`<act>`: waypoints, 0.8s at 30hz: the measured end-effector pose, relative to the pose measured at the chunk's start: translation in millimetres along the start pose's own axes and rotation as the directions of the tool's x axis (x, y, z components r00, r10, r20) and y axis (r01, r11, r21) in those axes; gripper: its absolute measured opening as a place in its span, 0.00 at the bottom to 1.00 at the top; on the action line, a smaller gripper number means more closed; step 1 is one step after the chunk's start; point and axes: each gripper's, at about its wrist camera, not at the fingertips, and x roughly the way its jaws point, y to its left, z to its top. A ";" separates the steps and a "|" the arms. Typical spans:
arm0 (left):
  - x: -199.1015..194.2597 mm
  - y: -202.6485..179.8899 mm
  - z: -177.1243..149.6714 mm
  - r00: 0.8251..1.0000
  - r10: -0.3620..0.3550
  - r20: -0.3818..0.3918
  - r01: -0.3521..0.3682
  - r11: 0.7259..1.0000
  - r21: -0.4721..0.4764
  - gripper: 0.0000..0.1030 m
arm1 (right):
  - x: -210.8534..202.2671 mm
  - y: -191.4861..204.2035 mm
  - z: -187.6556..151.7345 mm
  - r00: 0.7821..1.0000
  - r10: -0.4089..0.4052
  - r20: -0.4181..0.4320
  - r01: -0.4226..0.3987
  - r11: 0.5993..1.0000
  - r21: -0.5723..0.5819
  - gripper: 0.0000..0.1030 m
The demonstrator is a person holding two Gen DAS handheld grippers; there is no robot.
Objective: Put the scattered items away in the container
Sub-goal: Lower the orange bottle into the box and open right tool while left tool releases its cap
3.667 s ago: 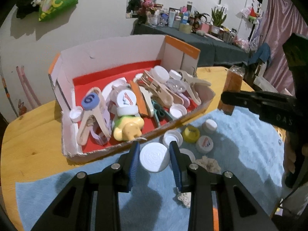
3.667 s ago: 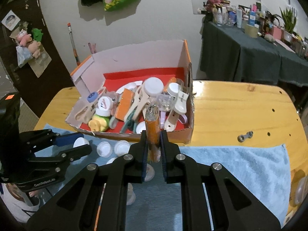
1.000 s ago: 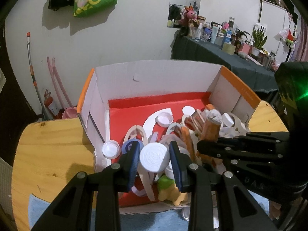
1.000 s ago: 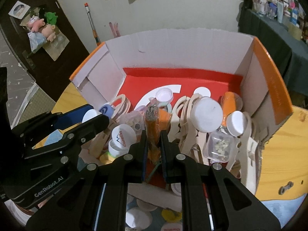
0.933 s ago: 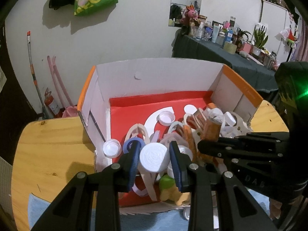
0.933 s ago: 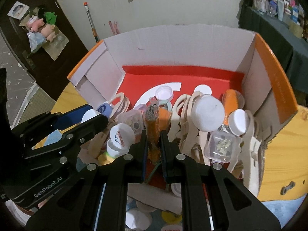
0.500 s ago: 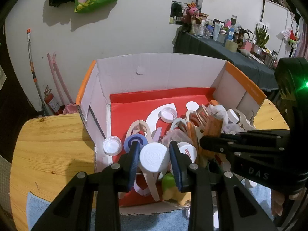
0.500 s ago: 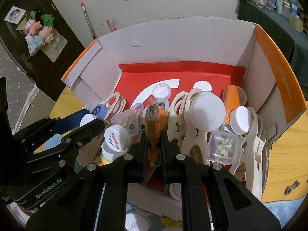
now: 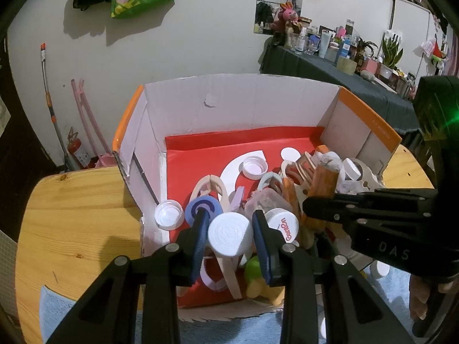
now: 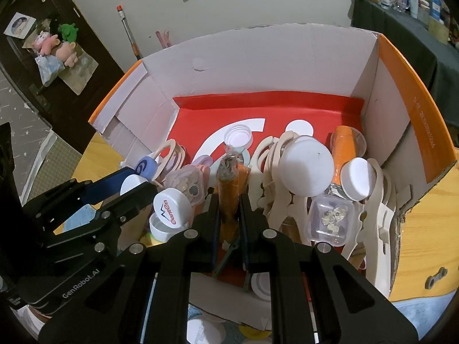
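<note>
White plastic, the round cap (image 9: 230,238) sits clamped in your left gripper (image 9: 230,236) at lower centre of the left view, above the cardboard box (image 9: 243,106); your right gripper (image 10: 228,215) is pinched tight on an orange wrapped packet (image 10: 228,189), lower centre of its view, over the box's clutter of caps and wooden clips; the wooden desk (image 9: 71,215) lies lower left.

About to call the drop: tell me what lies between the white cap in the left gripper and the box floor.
The white cap, clamped in the left gripper, hangs over piled items: wooden clips, a yellow-green toy and a printed cap. Bare red box floor lies farther in.
</note>
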 end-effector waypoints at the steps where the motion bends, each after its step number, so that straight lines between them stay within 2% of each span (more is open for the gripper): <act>1: 0.0 0.0 -0.1 1.000 0.002 0.001 -0.002 1.000 0.000 0.33 | 0.1 0.0 -0.1 1.000 0.000 0.001 0.000 1.000 0.000 0.11; 24: -1.4 -0.5 0.0 1.000 0.010 0.010 -0.010 1.000 0.006 0.33 | -2.9 -7.4 0.0 1.000 0.023 -0.008 -0.022 0.998 0.051 0.12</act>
